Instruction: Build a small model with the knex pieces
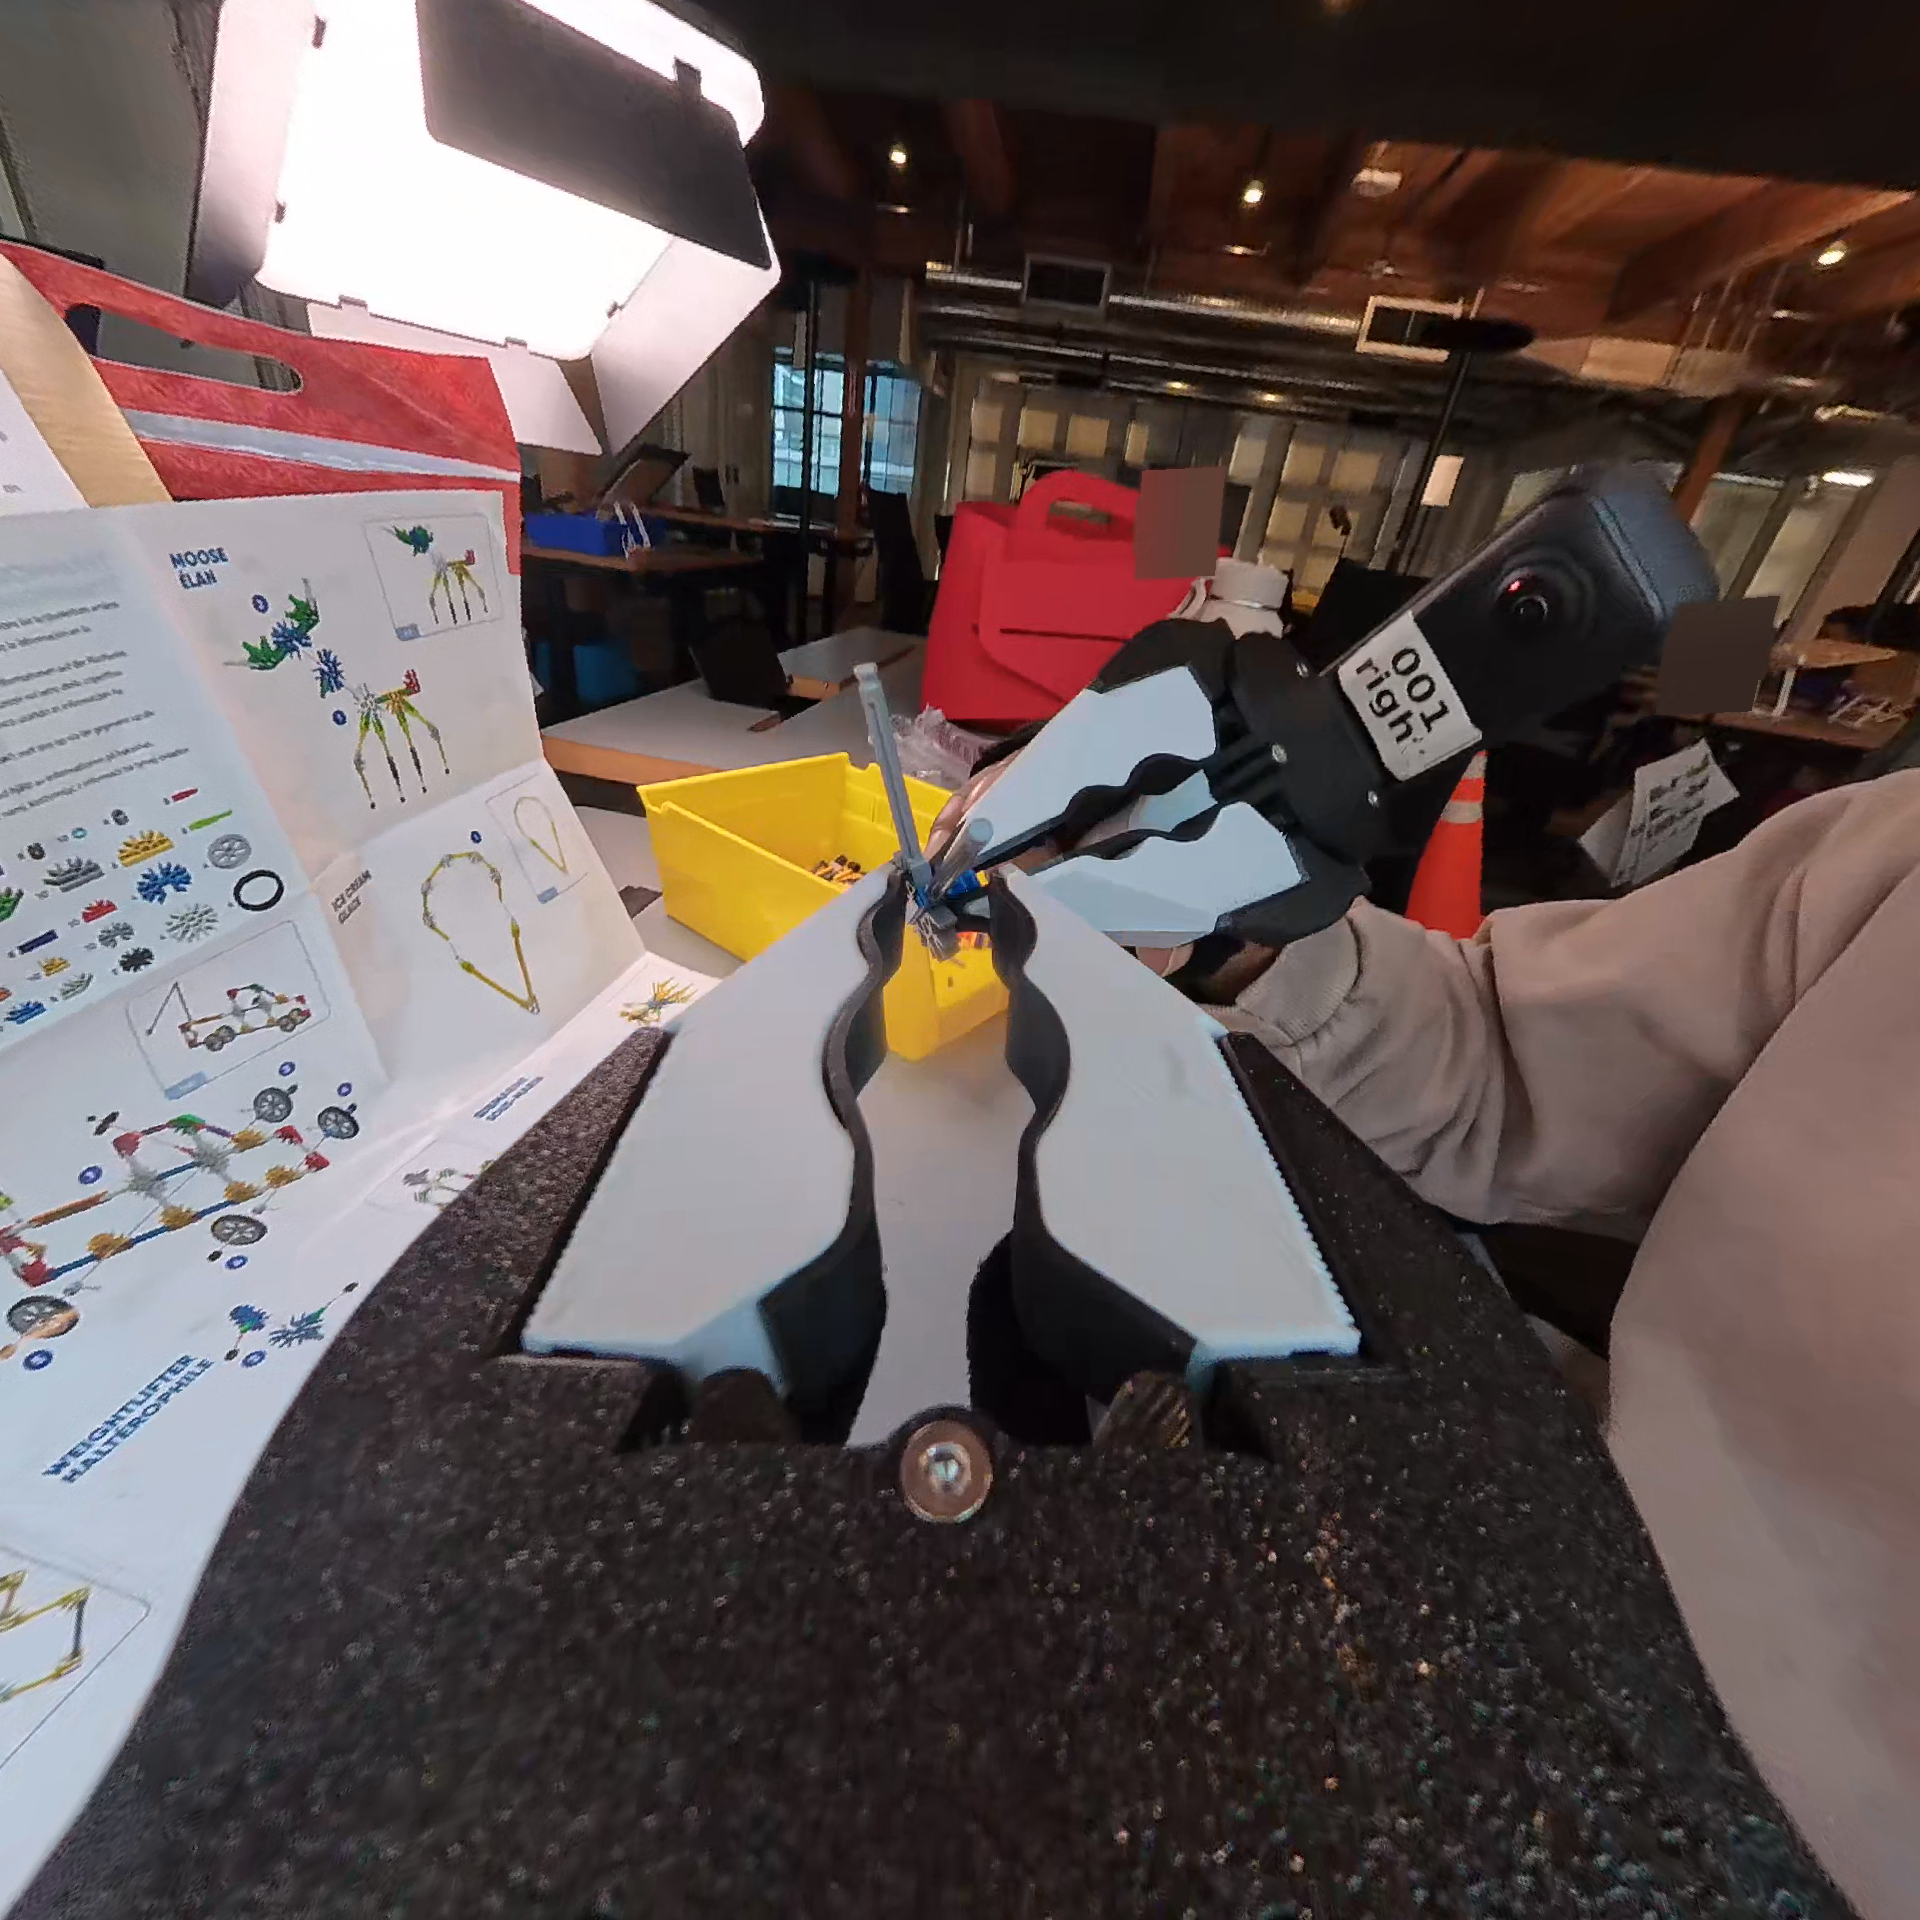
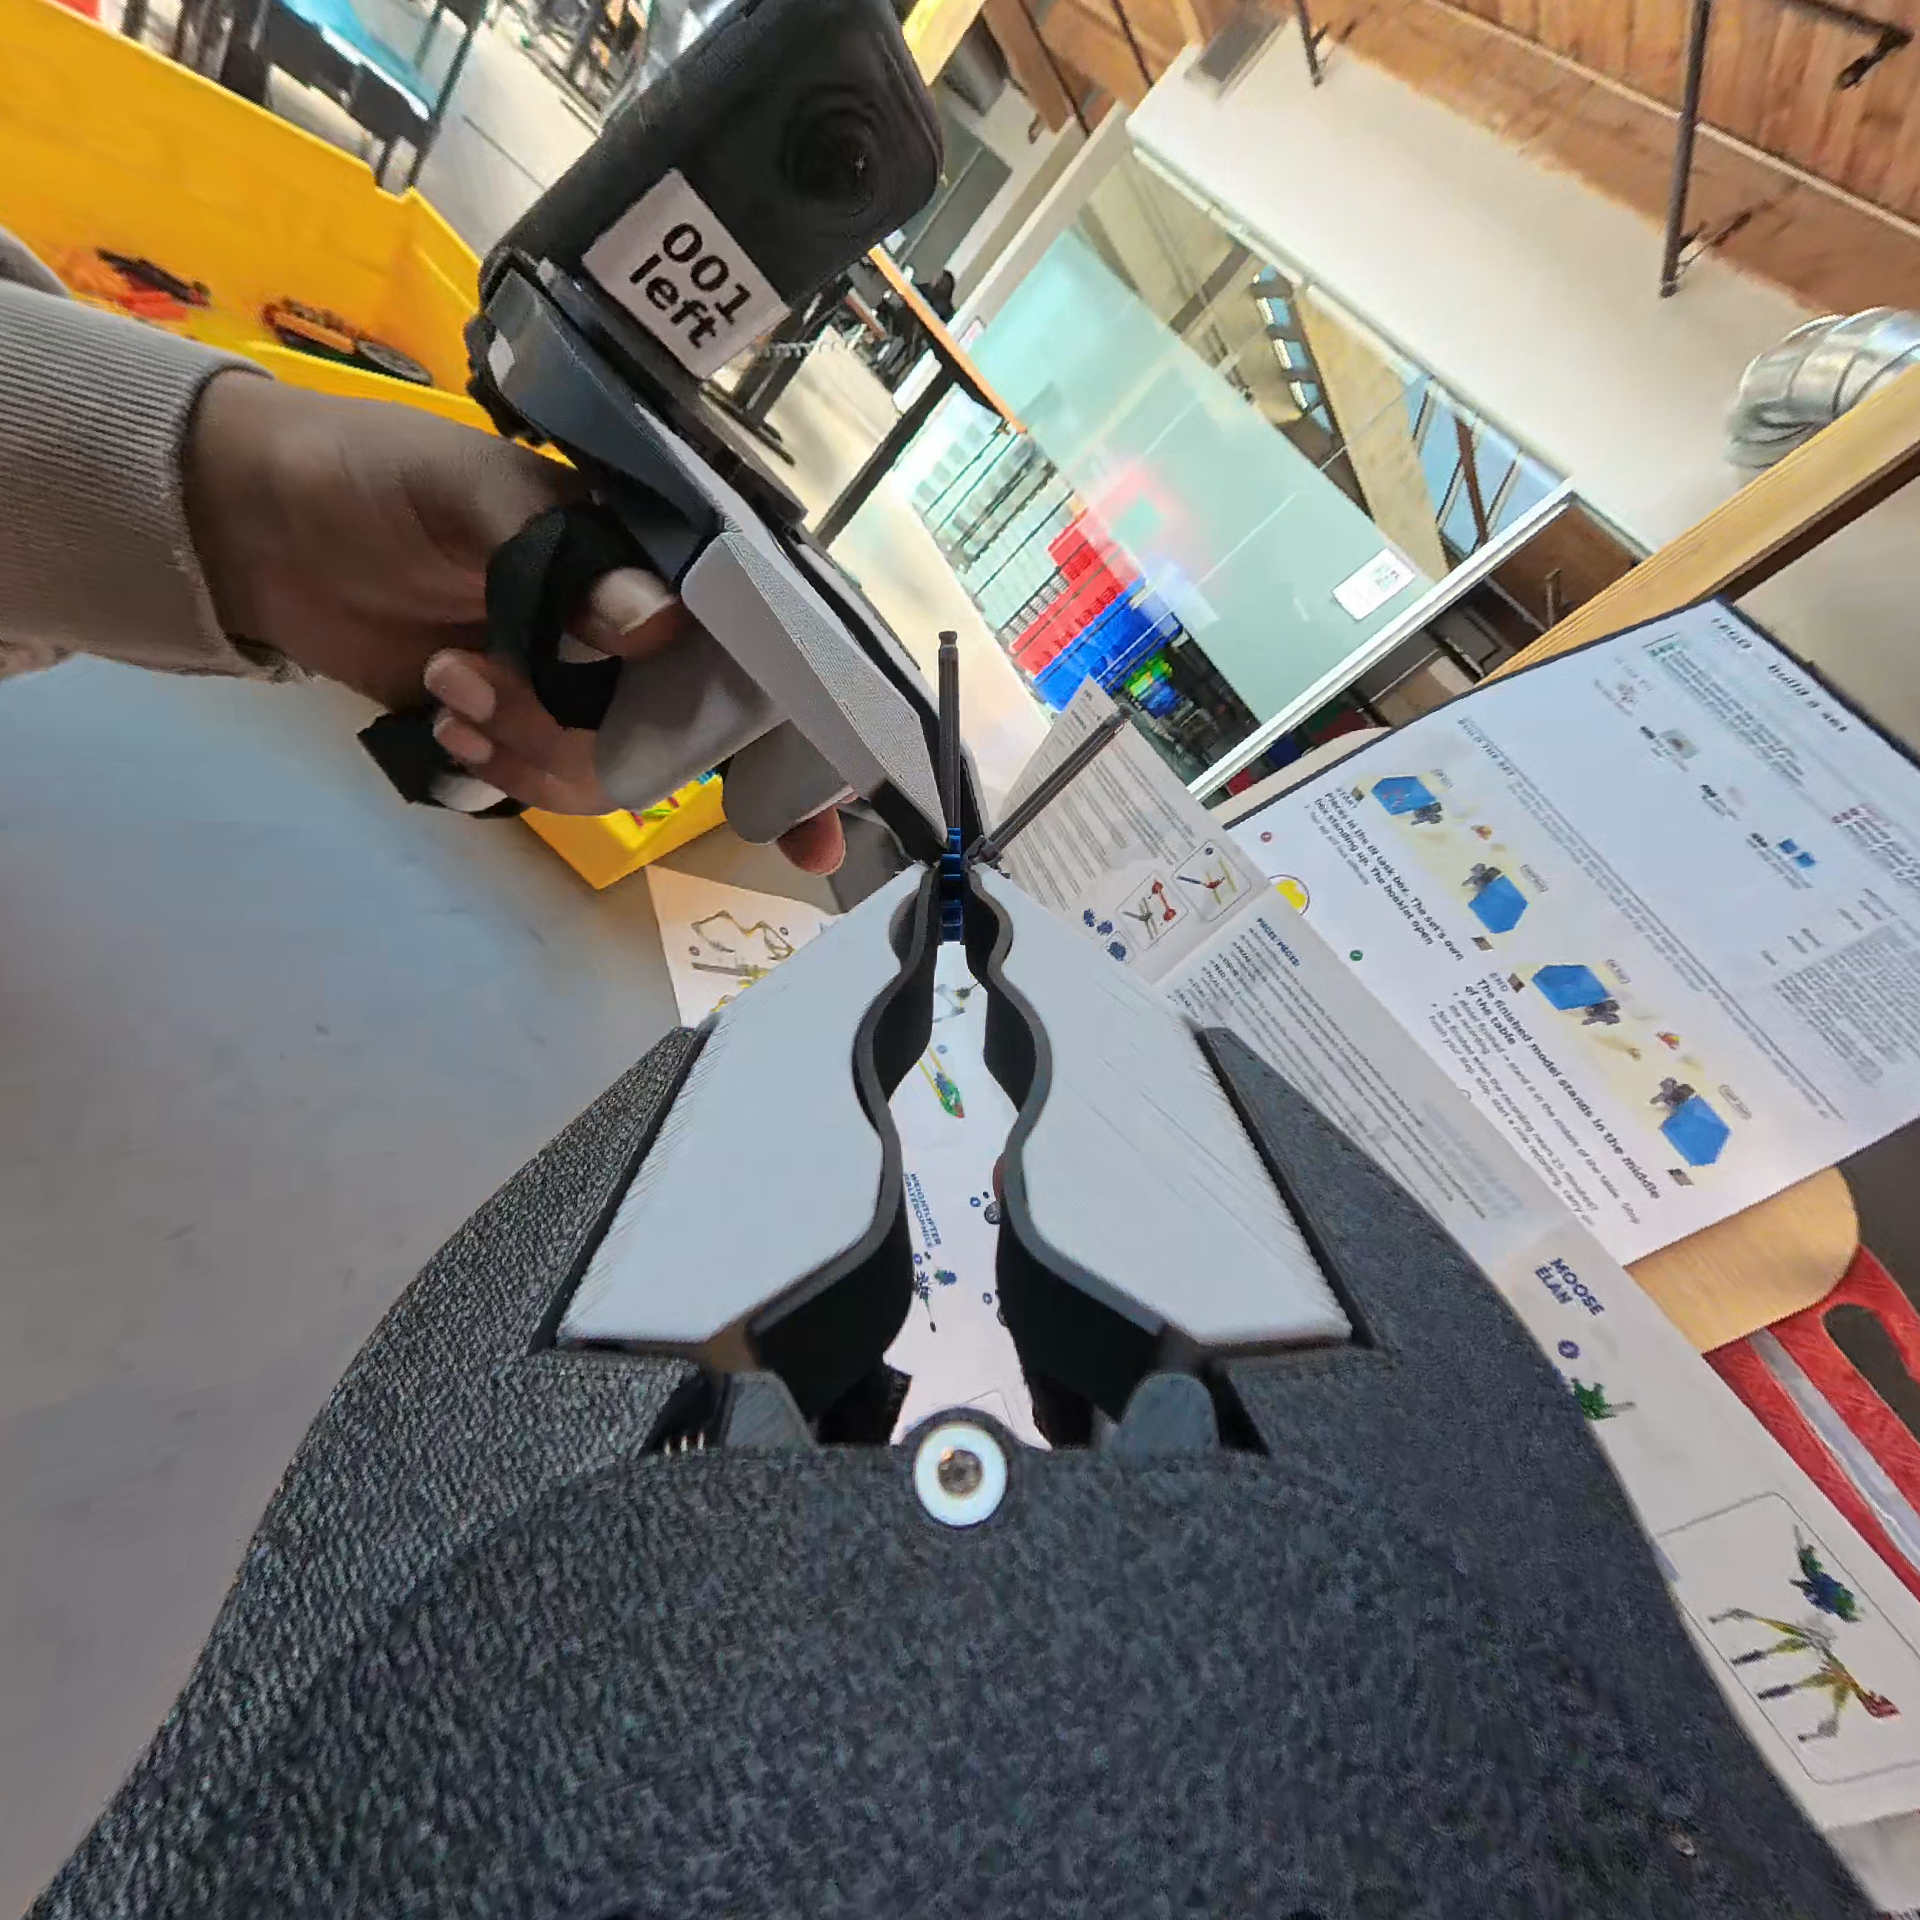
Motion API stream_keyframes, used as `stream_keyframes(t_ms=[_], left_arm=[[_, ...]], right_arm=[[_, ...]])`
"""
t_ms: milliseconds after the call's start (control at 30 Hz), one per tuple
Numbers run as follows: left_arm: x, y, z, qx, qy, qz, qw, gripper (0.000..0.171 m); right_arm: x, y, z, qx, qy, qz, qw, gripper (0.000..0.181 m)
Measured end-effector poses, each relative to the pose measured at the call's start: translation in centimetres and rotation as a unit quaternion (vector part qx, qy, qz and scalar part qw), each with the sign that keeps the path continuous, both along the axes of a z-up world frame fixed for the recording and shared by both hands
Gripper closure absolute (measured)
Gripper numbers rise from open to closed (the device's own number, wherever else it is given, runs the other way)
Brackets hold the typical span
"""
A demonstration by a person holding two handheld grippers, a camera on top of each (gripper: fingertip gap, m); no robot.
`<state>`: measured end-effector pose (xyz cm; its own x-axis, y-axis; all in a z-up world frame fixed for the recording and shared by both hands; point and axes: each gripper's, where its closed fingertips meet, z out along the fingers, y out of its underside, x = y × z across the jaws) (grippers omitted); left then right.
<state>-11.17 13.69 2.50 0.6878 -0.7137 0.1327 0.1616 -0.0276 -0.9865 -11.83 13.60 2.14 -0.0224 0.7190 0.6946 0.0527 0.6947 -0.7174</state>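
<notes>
Left gripper (image 1: pixel 940 899), jaws narrow, pinches a small blue plastic connector (image 1: pixel 928 896) bearing an upright long grey plastic rod (image 1: pixel 885 758); close on its right, the right gripper (image 1: pixel 987 847) clamps a short grey rod (image 1: pixel 964 844) pointing lengthwise at that connector, yellow plastic bin (image 1: pixel 727 831) beyond.

A grey table (image 2: pixel 260 1039) carries a yellow bin (image 1: pixel 748 831) and instruction sheets (image 1: pixel 260 831).

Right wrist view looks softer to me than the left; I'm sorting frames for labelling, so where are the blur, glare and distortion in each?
Right wrist view: the yellow bin and background shelving are smeared, while the right gripper and blue connector stay fairly sharp. Left wrist view: mostly crisp, but the light panel is blown out white. Both views: wide-angle bending toward the edges.
</notes>
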Motion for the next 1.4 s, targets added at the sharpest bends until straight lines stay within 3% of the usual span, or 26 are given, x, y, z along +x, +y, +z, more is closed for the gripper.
stream_keyframes(t_ms=[133,333,433,567,733,800,1167,1400], left_arm=[[-0.2,-0.4,0.8,0.009,-0.018,-0.008,1.000,0.161],[-0.5,-0.7,0.5,0.029,0.037,0.000,0.999,0.161],[-1.1,-0.8,-0.4,0.028,0.099,0.015,0.995,0.161],[-0.5,-2.0,-2.3,0.017,0.195,-0.014,0.981,0.161],[1.3,-2.6,-4.3,0.012,0.260,-0.047,0.964,0.161],[1.9,-2.8,-4.7,0.011,0.265,-0.061,0.962,0.161],[1.0,-1.9,-2.3,0.054,0.212,-0.013,0.976,0.161],[1.2,-1.6,-1.2,0.075,0.180,0.005,0.981,0.165]], right_arm=[[-0.2,-0.5,0.7,-0.023,0.034,0.008,0.999,0.178],[-0.3,-0.9,0.2,-0.072,0.016,0.045,0.996,0.175],[-0.1,-1.2,-0.3,-0.122,-0.015,0.080,0.989,0.164],[0.5,-1.7,-0.2,-0.200,-0.040,0.139,0.969,0.152],[0.8,-3.7,-1.9,-0.246,-0.104,0.204,0.942,0.160],[0.8,-3.8,-2.0,-0.245,-0.103,0.209,0.941,0.180],[1.0,-1.0,1.3,-0.387,-0.020,0.220,0.895,0.181],[1.2,-1.7,2.6,-0.403,0.015,0.239,0.883,0.181]])
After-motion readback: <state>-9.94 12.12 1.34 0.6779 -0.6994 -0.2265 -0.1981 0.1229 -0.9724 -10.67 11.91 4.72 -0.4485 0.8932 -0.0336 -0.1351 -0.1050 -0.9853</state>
